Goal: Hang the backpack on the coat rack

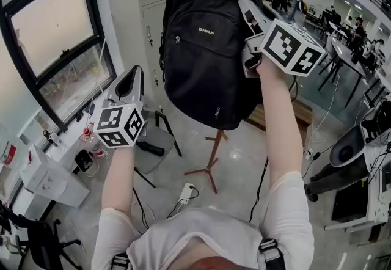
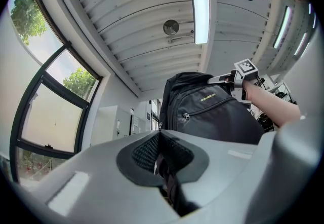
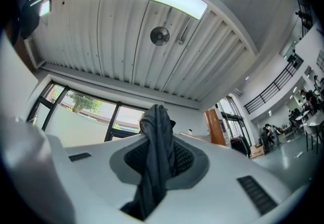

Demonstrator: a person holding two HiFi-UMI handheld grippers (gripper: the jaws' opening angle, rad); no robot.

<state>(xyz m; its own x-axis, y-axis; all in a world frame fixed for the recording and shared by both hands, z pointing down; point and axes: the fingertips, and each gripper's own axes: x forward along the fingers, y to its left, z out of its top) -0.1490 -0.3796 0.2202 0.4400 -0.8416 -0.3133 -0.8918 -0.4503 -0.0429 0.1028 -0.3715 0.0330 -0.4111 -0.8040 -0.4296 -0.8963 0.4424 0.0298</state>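
A black backpack (image 1: 208, 49) hangs in the air in the head view, top centre. My right gripper (image 1: 243, 5) is raised at its upper right and is shut on its dark top strap (image 3: 156, 152), which runs between the pads in the right gripper view. The backpack (image 2: 212, 111) and the right gripper (image 2: 234, 80) also show in the left gripper view. My left gripper (image 1: 131, 82) is lower and to the left, apart from the backpack, its jaws together (image 2: 160, 143) with nothing seen held. Only the wooden coat rack's foot (image 1: 211, 165) shows below the bag; its pole and hooks are hidden.
A large black-framed window (image 1: 55, 36) fills the left wall, with a cluttered white bench (image 1: 61, 159) below it. White lockers (image 1: 149, 12) stand behind the backpack. A black stool (image 1: 156, 146) and a power strip (image 1: 186, 192) are on the floor. Desks and seated people (image 1: 354, 36) are at the right.
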